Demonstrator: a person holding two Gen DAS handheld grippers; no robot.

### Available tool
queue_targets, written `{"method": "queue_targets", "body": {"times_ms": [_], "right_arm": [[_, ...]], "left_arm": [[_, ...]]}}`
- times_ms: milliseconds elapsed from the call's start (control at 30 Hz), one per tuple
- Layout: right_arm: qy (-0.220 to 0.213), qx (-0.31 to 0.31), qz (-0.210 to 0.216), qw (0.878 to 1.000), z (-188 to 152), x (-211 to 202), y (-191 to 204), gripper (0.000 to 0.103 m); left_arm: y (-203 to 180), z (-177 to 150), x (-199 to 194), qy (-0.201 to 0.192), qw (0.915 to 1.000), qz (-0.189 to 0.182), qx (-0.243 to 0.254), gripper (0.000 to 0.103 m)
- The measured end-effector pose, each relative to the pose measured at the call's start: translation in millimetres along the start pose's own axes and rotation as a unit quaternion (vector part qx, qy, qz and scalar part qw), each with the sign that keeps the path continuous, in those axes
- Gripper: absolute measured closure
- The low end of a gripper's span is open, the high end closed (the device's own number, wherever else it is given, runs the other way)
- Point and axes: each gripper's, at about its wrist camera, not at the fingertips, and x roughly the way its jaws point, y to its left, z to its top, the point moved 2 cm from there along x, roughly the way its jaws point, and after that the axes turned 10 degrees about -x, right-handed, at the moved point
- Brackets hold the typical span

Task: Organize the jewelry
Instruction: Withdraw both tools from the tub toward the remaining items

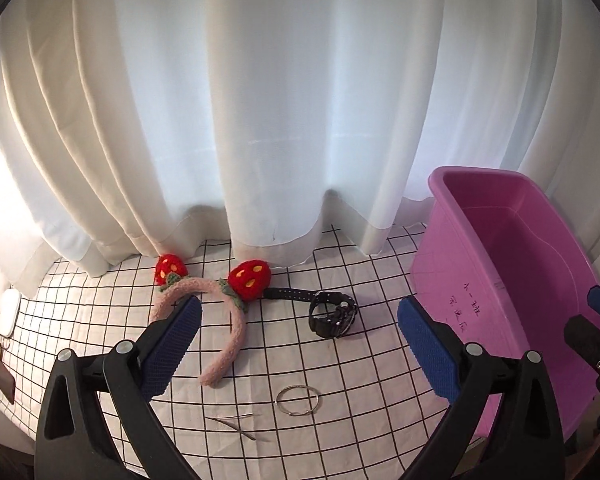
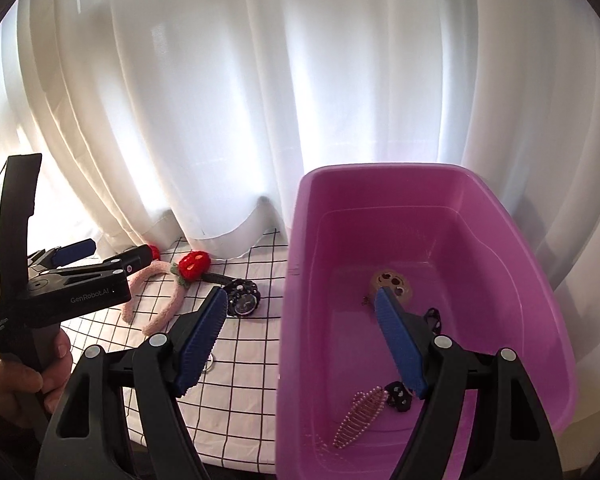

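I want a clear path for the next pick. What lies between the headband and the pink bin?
The black watch lies on the grid cloth between the headband and the bin; the left wrist view shows it best.

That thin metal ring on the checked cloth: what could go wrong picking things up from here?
The metal ring lies flat, so the open left gripper might slide off it or bunch the checked cloth. The headband touches the watch strap and could drag it. The right gripper straddles the pink bin wall and may bump it.

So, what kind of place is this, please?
Probably a room at home, at a table by a window: a white curtain hangs behind, a checked tablecloth covers the table, and a pink tub holds hair accessories.
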Motion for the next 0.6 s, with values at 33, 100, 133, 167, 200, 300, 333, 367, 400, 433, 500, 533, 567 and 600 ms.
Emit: {"method": "queue_targets", "body": {"times_ms": [33, 100, 133, 167, 200, 300, 333, 367, 400, 433, 500, 533, 567, 600], "right_arm": [[-0.004, -0.006, 0.006, 1.000, 3, 0, 7, 0.030], [-0.009, -0.015, 0.023, 1.000, 6, 1, 23, 0.030], [-0.011, -0.018, 0.032, 0.999, 8, 2, 31, 0.030], [-0.012, -0.021, 0.041, 0.999, 9, 5, 39, 0.030], [-0.013, -0.026, 0.049, 0.998, 11, 7, 48, 0.030], [-0.010, -0.044, 0.068, 0.997, 15, 15, 72, 0.030], [-0.005, -0.049, 0.075, 0.996, 16, 19, 80, 0.030], [0.000, -0.054, 0.080, 0.995, 17, 23, 88, 0.030], [0.005, -0.059, 0.085, 0.995, 18, 28, 96, 0.030], [0.009, -0.063, 0.090, 0.994, 18, 33, 103, 0.030], [0.018, -0.069, 0.098, 0.993, 17, 42, 117, 0.030], [0.023, -0.071, 0.101, 0.992, 16, 48, 123, 0.030], [0.029, -0.073, 0.103, 0.992, 15, 54, 129, 0.030], [0.037, -0.075, 0.106, 0.991, 13, 60, 134, 0.030]], "left_arm": [[15, -2, -1, -0.002, 0.9999, 0.008, -0.006, 0.006], [47, -5, -1, -0.005, 0.9993, 0.029, -0.021, 0.006], [63, -7, 0, -0.005, 0.9987, 0.042, -0.028, 0.006], [80, -10, 0, -0.004, 0.9979, 0.054, -0.037, 0.006], [97, -13, 2, -0.003, 0.9968, 0.065, -0.046, 0.006], [144, -21, 10, 0.009, 0.9921, 0.103, -0.072, 0.006], [157, -24, 13, 0.017, 0.9901, 0.113, -0.081, 0.006], [170, -26, 16, 0.024, 0.9883, 0.119, -0.092, 0.006], [182, -29, 18, 0.030, 0.9865, 0.124, -0.102, 0.006], [192, -31, 20, 0.035, 0.9849, 0.127, -0.112, 0.006], [208, -35, 22, 0.040, 0.9824, 0.132, -0.126, 0.006], [214, -37, 23, 0.042, 0.9815, 0.134, -0.130, 0.006], [219, -39, 23, 0.044, 0.9810, 0.136, -0.131, 0.006], [222, -41, 24, 0.047, 0.9809, 0.137, -0.130, 0.006]]}}
